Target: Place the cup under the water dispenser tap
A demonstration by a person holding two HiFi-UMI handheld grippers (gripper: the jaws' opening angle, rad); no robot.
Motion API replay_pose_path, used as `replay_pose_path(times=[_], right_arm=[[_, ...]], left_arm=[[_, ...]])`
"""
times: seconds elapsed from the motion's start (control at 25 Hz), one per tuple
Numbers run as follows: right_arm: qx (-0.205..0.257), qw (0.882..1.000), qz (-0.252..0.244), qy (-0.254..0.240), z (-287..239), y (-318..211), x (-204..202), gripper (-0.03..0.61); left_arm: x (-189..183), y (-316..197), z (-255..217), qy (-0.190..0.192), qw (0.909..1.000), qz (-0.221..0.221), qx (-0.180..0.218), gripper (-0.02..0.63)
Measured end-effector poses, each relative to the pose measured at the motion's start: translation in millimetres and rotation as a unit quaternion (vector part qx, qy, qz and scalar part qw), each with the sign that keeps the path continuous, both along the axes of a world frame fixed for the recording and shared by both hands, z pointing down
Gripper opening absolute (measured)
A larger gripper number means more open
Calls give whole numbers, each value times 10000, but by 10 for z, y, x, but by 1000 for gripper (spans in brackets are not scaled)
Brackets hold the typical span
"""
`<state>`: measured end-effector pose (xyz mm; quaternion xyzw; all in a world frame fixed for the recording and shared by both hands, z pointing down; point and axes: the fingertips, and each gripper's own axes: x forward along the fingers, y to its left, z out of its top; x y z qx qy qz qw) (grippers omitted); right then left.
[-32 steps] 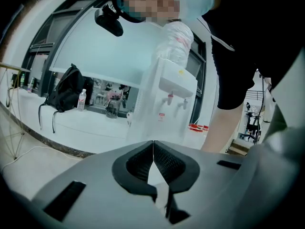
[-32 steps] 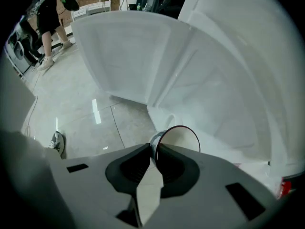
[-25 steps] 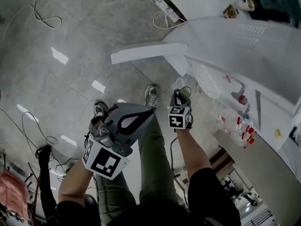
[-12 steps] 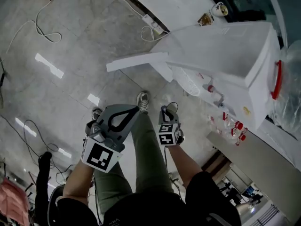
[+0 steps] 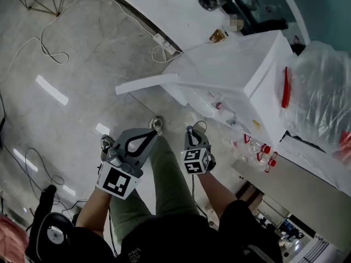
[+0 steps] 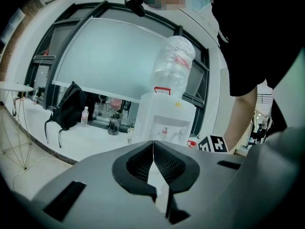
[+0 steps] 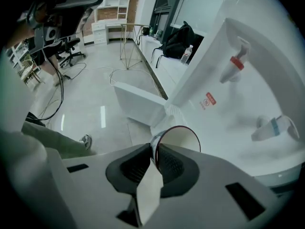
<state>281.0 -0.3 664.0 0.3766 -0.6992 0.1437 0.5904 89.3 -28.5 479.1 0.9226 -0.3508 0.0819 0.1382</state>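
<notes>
Tiled floor [image 5: 82, 53] is gleaming beside the dispenser [image 5: 247, 64]; down-tilted right tongs [image 7: 153, 149] are pinching the cup [image 7: 180, 136], level left tongs [image 6: 153, 144] resting closed, empty.

Grey glossy tile floor [image 5: 82, 64]. Head view: looped white cable [image 5: 41, 43] lying at 10 o'clock; power strip [image 5: 163, 41] at 12; white water dispenser [image 5: 236, 64] at 1–2; red-capped bottles [image 5: 264, 148] at 4.

The cup [image 7: 183, 138] is white inside with a dark red rim, the dispenser [image 7: 248, 37] white with a red tap [image 7: 237, 63] and a blue-banded tap [image 7: 274, 127], and the left tool [image 6: 153, 144] and right tool [image 7: 153, 149] are grey.
</notes>
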Motion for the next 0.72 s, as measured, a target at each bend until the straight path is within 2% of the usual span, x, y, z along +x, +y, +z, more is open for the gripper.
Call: replay_pose_path(times=[0.24,0.72], right_arm=[[265,9986,-434,161,-107,-424,116,69],[272,9847,-1644,518,54,-920,138,69]], left_arm=[[116,-115,-64,9,9998,-192,61,20],[183,-249,21,71,9965,-834,50,20]])
